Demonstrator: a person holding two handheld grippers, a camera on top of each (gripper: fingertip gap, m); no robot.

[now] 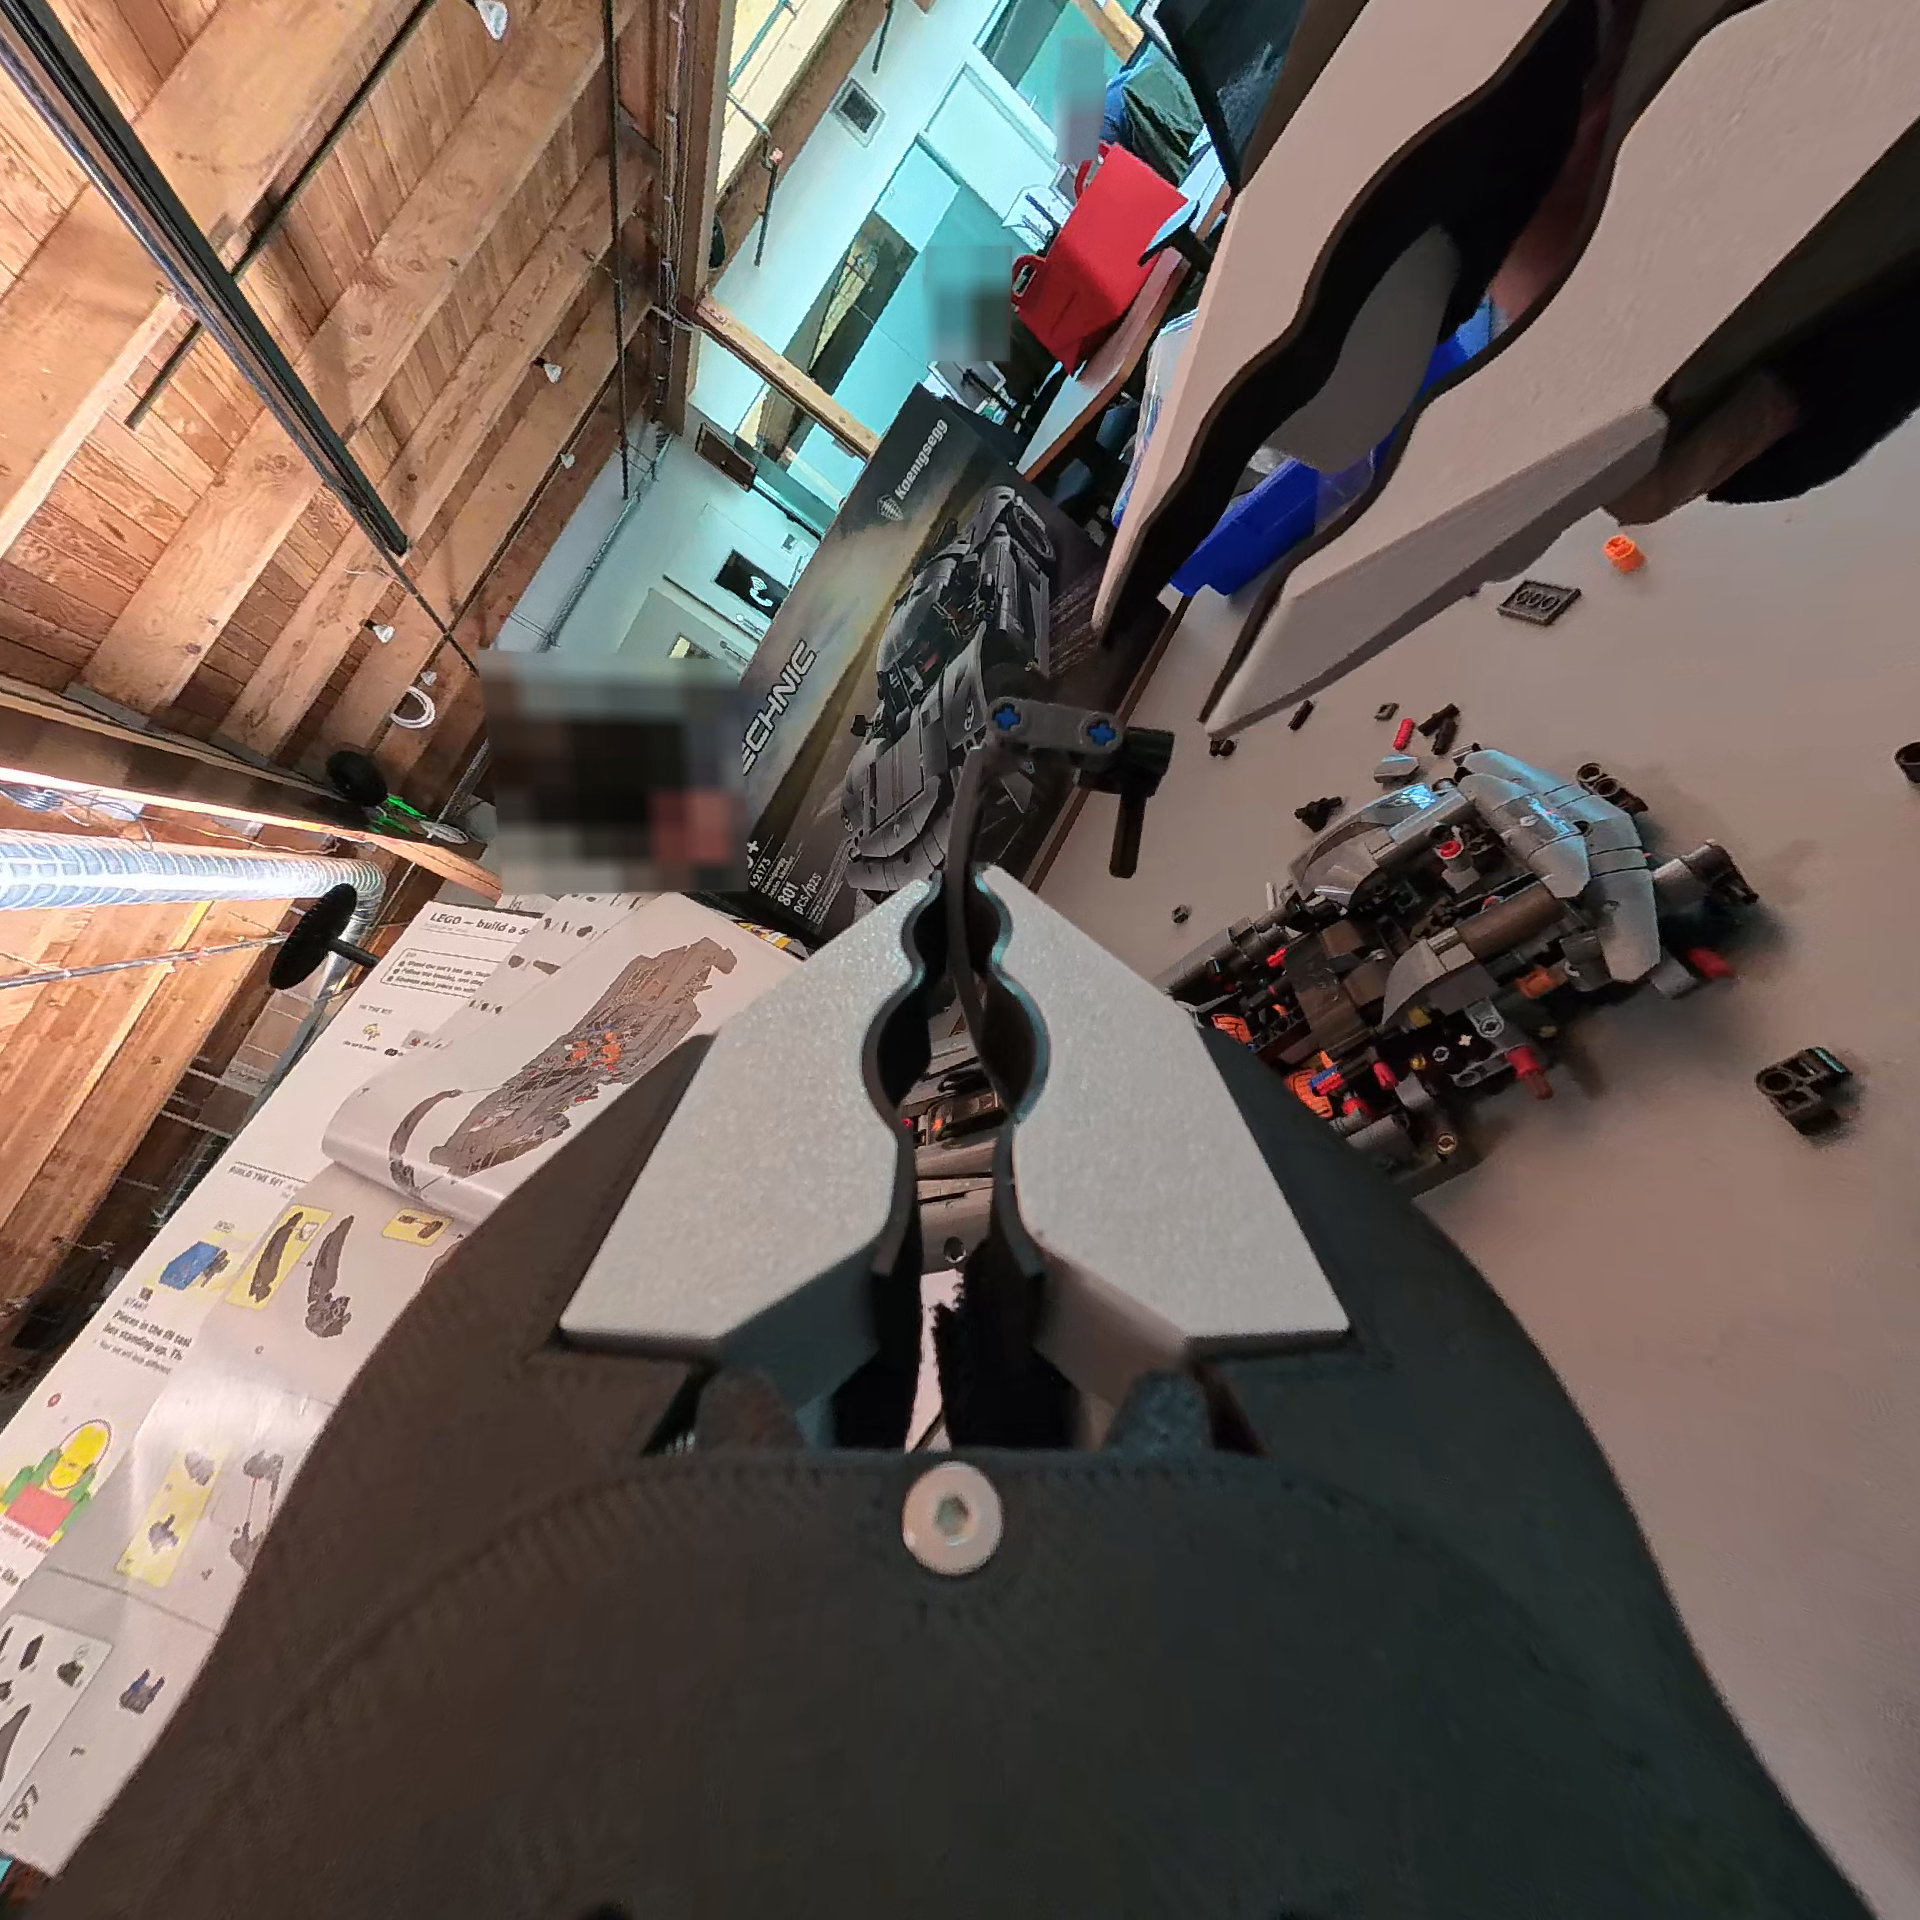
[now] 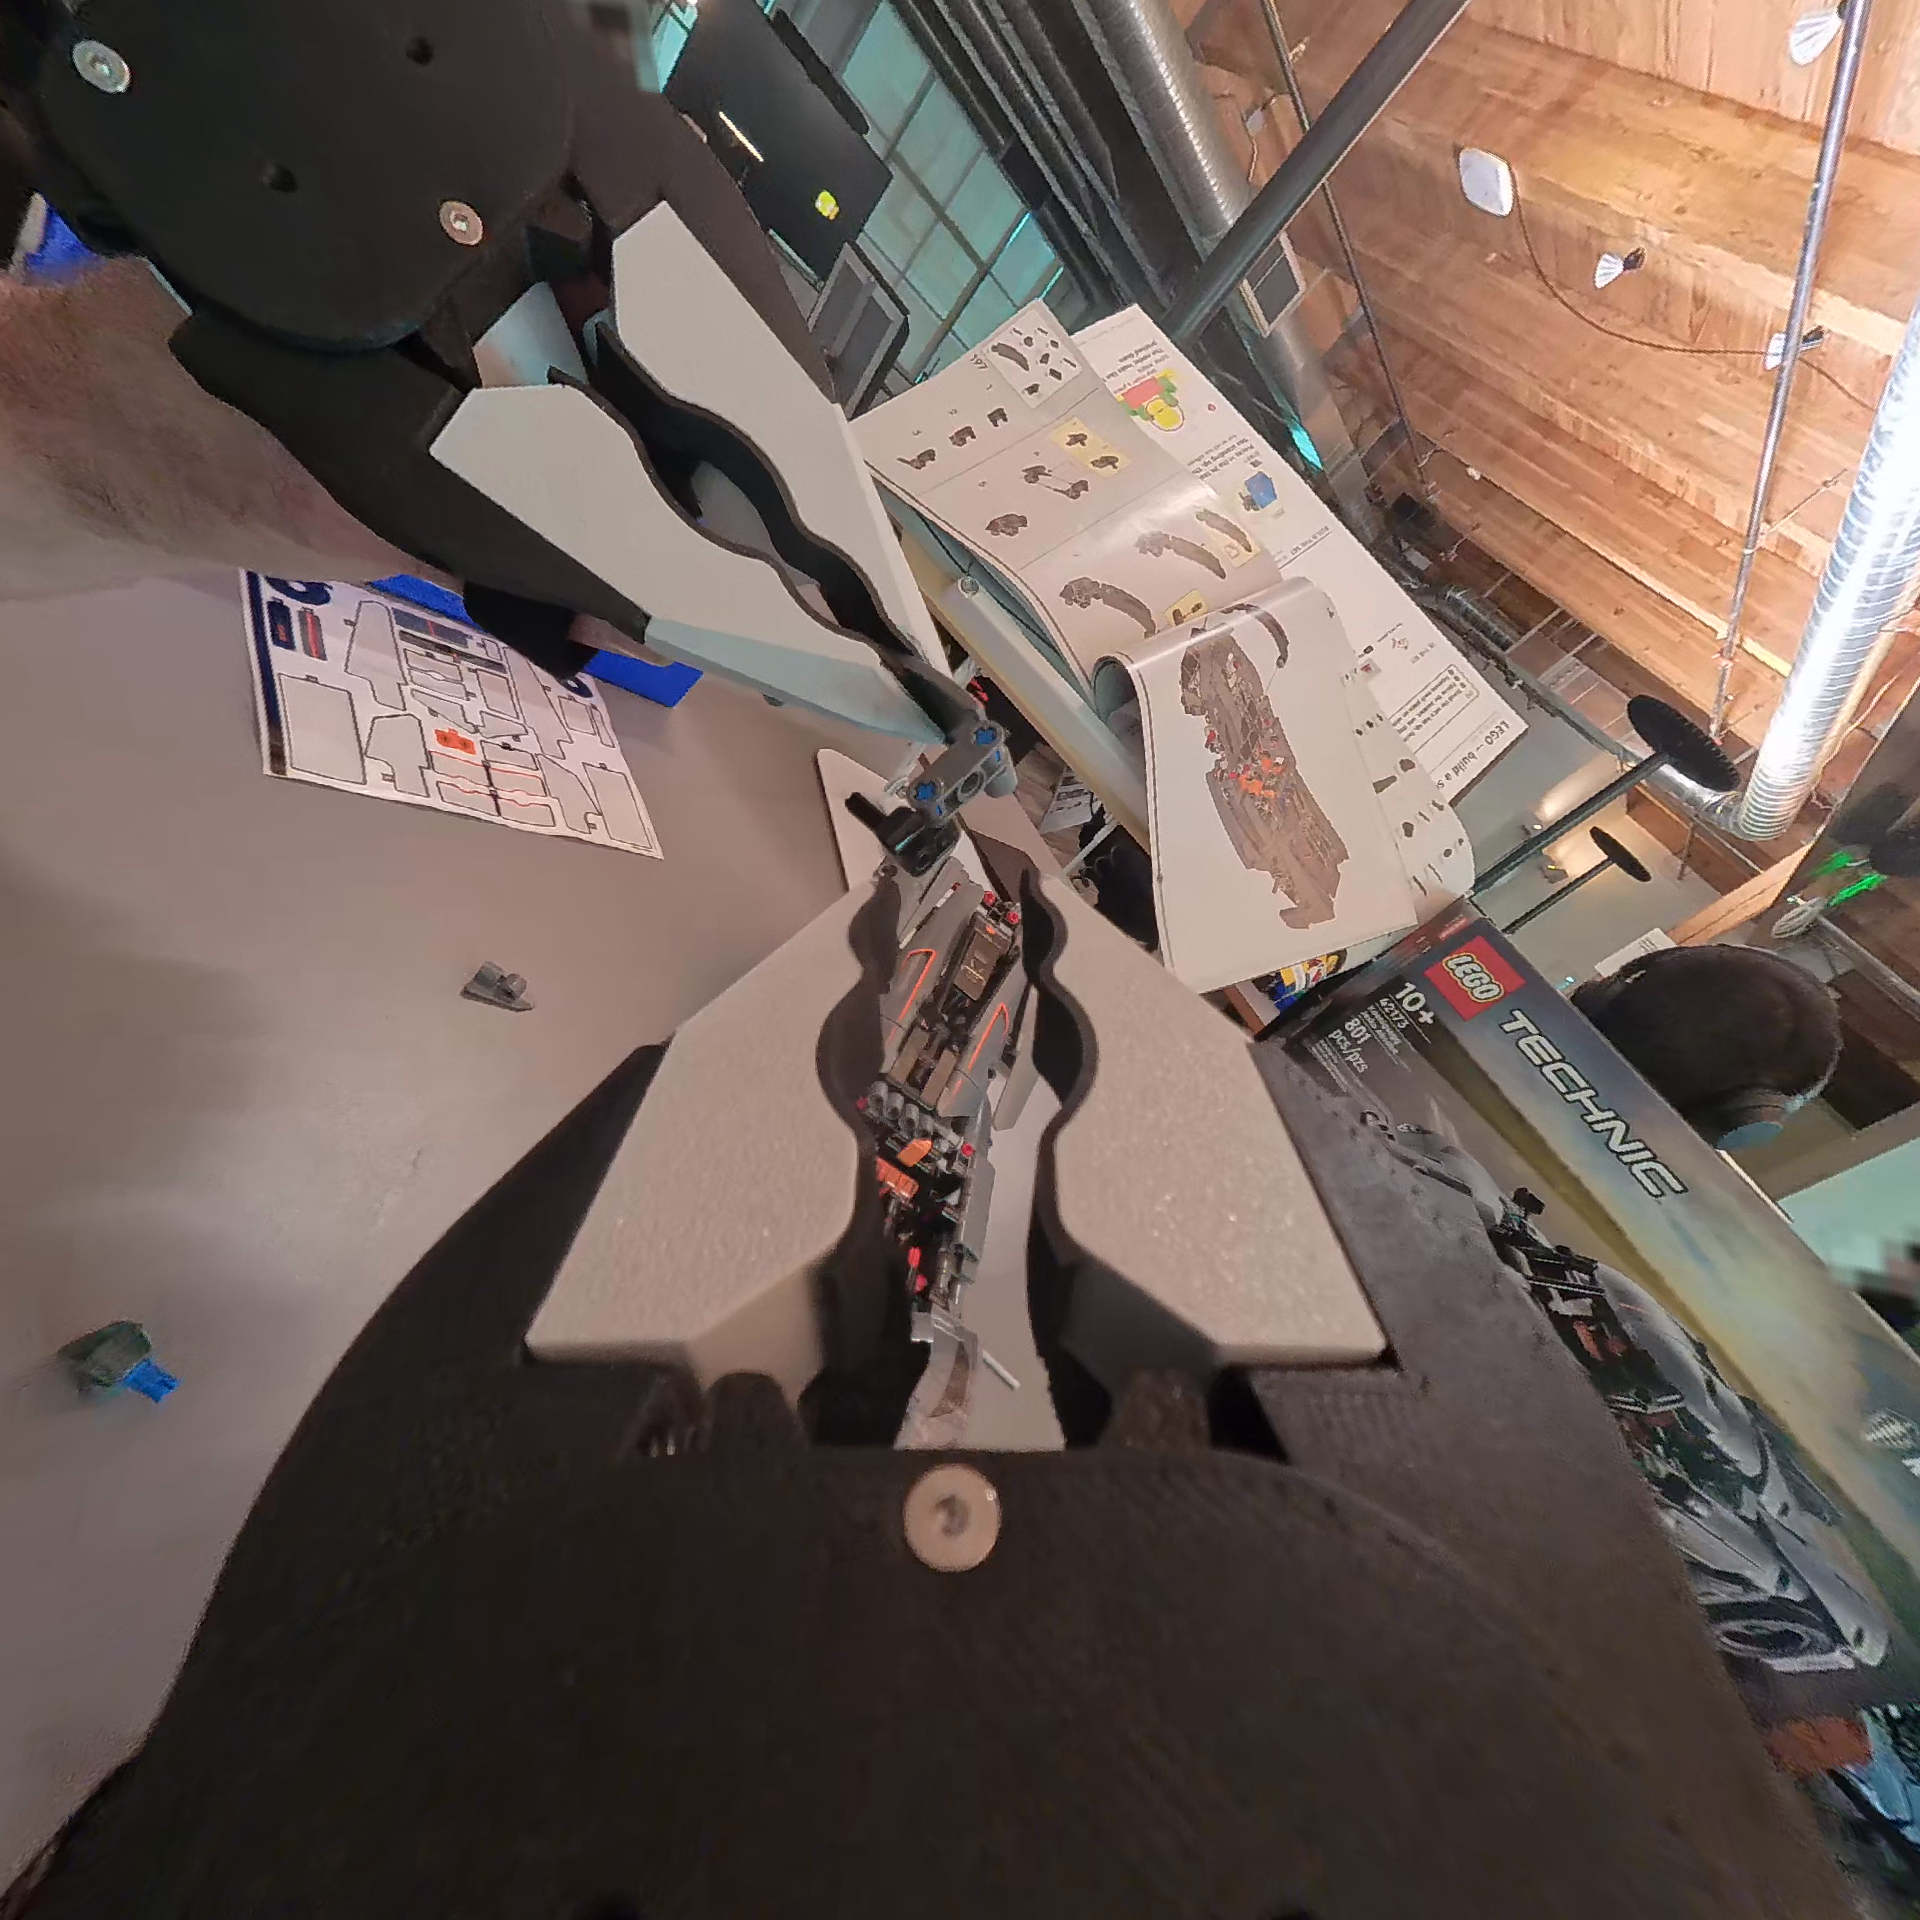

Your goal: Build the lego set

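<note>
My left gripper is shut on a thin dark flexible rod. The rod carries a small grey beam with blue pins and a black connector at its top. The right wrist view shows this gripper at upper left with the beam at its tip. The part-built grey car model lies on the grey table to the right. My right gripper is open and empty, with the car visible through its gap. It hangs above the table at upper right in the left wrist view.
The set's dark box stands behind, also seen in the right wrist view. An open instruction booklet leans beside it. A sticker sheet, a blue bin and loose small pieces lie on the table. Spacing between my two grippers at the tips: around 5 cm.
</note>
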